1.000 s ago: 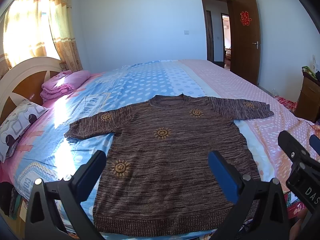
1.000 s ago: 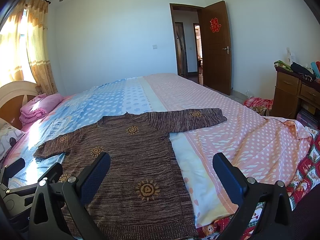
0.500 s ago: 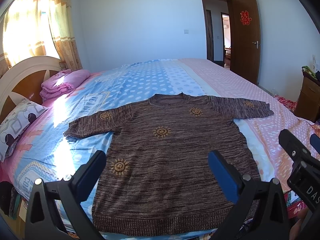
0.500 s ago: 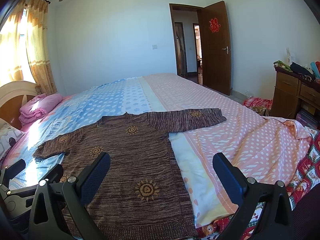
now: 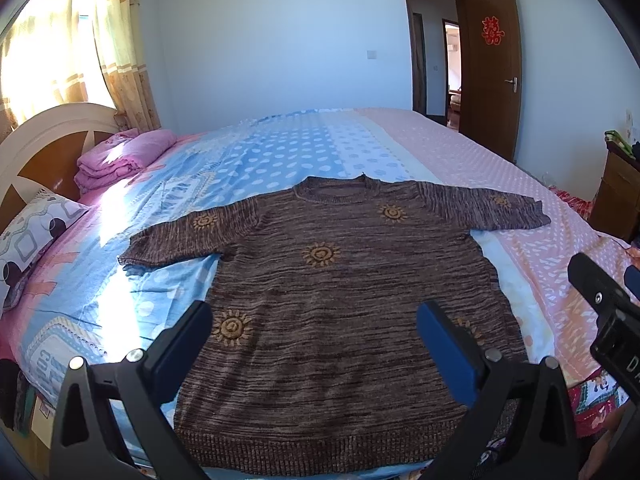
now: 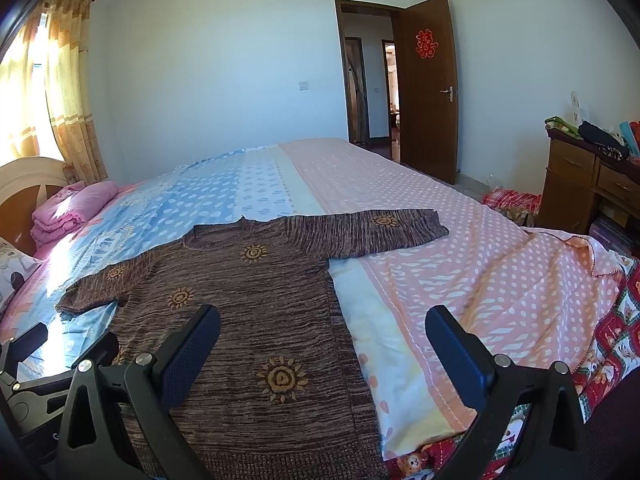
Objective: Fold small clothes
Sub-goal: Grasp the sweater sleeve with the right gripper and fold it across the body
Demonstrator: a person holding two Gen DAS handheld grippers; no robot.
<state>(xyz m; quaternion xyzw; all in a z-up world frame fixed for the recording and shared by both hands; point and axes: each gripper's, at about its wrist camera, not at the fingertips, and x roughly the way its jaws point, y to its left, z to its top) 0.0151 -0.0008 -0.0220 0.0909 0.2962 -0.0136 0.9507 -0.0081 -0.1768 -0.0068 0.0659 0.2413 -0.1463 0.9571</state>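
A brown knitted sweater (image 5: 340,280) with orange sun motifs lies flat on the bed, front up, both sleeves spread out, hem toward me. In the right wrist view the same sweater (image 6: 248,312) fills the lower left. My left gripper (image 5: 316,332) hovers open above the sweater's lower half, nothing between its blue pads. My right gripper (image 6: 320,340) is open too, held over the sweater's right side seam and the sheet beside it. Each gripper shows at the edge of the other's view.
The bed sheet (image 5: 280,152) is blue dotted on the left and pink dotted (image 6: 460,248) on the right. Folded pink bedding (image 5: 120,156) and a pillow (image 5: 32,232) lie by the headboard. A wooden dresser (image 6: 588,188) stands at the right; a door (image 6: 432,88) is open behind.
Both grippers have drifted slightly; the sweater sits a little lower and closer in the left wrist view. Nothing was grasped and the sweater has not moved.
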